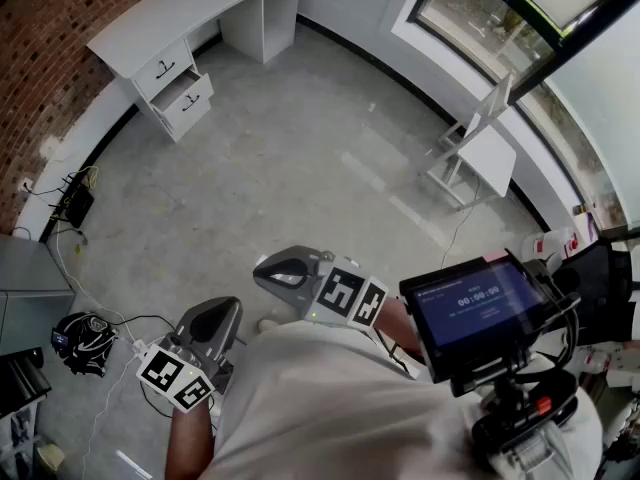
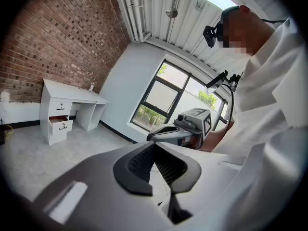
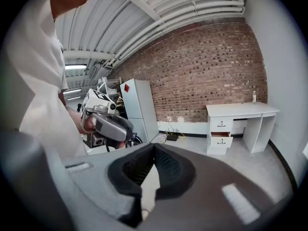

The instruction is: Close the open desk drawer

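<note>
A white desk [image 1: 190, 13] stands against the brick wall at the far left of the room. Its lower drawer [image 1: 190, 93] is pulled out, and the drawer above it is closed. The same open drawer [image 2: 61, 124] appears small and far off in the left gripper view, and the drawer [image 3: 221, 139] is equally distant in the right gripper view. Both grippers are held close to the person's body, several steps from the desk. My left gripper [image 1: 212, 313] [image 2: 154, 146] is shut and holds nothing. My right gripper [image 1: 265, 268] [image 3: 154, 148] is likewise shut and holds nothing.
Bare concrete floor lies between me and the desk. A white folding chair [image 1: 480, 148] stands by the window wall at right. Cables and a power strip [image 1: 75, 203] lie by the brick wall, with a black bundle [image 1: 85, 338] near a grey cabinet [image 1: 25, 288]. A screen rig [image 1: 480, 308] hangs on the person's chest.
</note>
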Demonstrator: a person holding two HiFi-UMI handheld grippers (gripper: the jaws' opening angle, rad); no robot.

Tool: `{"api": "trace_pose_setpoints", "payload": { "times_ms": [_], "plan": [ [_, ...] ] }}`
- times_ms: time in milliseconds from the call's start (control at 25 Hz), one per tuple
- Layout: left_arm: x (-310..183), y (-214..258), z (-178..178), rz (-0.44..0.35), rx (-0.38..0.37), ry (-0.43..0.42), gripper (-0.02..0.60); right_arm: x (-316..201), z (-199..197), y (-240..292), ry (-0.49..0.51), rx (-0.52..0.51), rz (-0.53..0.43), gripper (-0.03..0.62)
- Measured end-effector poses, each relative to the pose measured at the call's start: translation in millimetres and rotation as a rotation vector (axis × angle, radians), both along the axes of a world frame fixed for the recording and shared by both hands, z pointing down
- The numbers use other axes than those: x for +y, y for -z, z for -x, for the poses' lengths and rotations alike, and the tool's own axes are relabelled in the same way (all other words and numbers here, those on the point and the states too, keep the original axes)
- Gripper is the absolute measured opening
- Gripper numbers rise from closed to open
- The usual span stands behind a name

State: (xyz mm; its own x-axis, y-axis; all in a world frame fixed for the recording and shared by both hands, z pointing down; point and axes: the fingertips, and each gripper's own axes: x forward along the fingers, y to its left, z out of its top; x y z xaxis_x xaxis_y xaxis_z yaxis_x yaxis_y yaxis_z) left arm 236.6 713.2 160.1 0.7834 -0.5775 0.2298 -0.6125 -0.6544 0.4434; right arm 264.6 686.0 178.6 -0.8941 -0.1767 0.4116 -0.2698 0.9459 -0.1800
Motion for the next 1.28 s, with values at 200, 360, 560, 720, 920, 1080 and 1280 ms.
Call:
{"api": "trace_pose_setpoints", "payload": {
  "times_ms": [200,360,560,720,920,1080,1280],
  "plan": [
    [-2,8,-3,-0.003,0.007,-0.010,0.005,-1,4,2,-0.001,0.012,0.003,0.003],
    [1,6,1,0.003,0.026,-0.011,0.005,2,11,-2,-0.014,0.023,0.002,0.003],
    [-1,-17,35,0.020,0.043,0.018,0.005,5,43,-21,0.018,0.041,0.000,0.026],
    [-45,-25,46,0.030,0.036,0.057,0.006,-42,55,-31,0.048,0.031,0.012,0.035],
    [-141,-21,43,0.028,-0.001,0.120,0.006,-149,55,-29,0.094,-0.006,0.037,0.036],
    [-145,-8,49,0.002,-0.026,0.171,0.015,-158,58,-25,0.130,-0.012,0.018,0.037],
    [-214,-13,36,0.016,-0.026,0.193,0.028,-239,51,-38,0.124,-0.016,0.047,0.046]
  ]
}}
